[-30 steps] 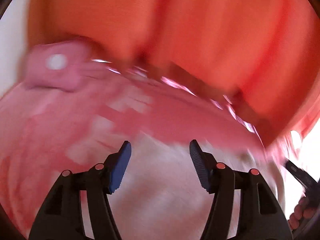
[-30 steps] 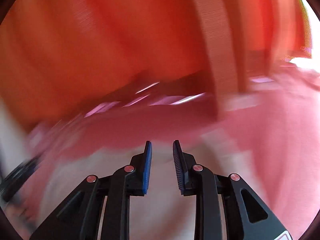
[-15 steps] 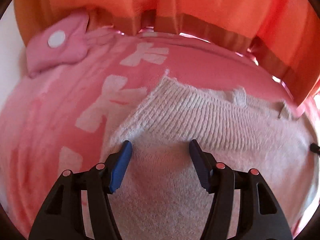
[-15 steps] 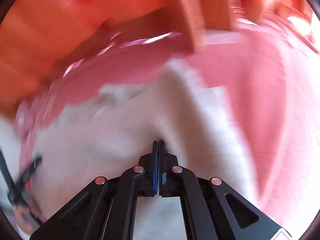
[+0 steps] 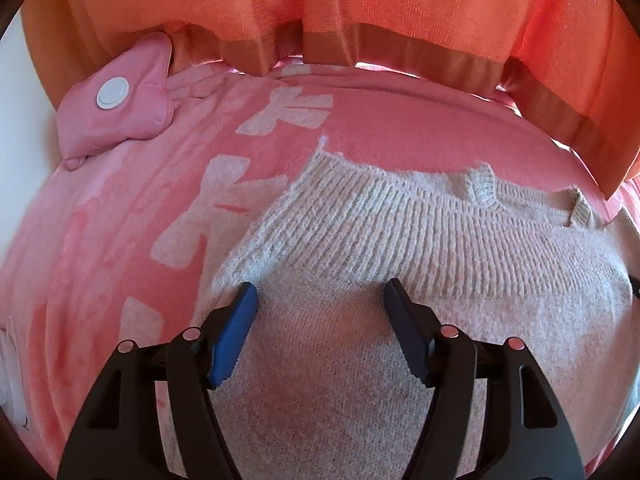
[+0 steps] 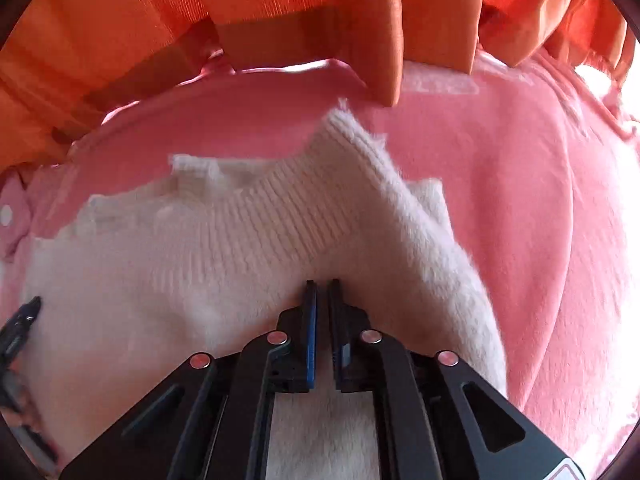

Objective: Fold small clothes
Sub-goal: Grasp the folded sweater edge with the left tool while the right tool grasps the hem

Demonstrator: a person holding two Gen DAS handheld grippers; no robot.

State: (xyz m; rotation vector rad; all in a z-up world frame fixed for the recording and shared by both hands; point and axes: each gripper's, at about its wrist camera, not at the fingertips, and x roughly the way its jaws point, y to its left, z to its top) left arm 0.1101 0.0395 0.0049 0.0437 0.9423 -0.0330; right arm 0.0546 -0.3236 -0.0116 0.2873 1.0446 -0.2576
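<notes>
Left gripper (image 5: 320, 300) jaws spread, just widened, over white sweater (image 5: 400, 240), frame centre; right gripper (image 6: 322, 292) clenched on its fabric.

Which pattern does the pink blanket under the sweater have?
White bow-like shapes on the pink blanket, clearest in the left wrist view.

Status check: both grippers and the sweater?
Left hand-held gripper open over white sweater. Right hand-held gripper shut, pinching a sweater fold. Nothing obstructing on pink blanket.

No readable text, label, brand, number or sign shows anywhere.
</notes>
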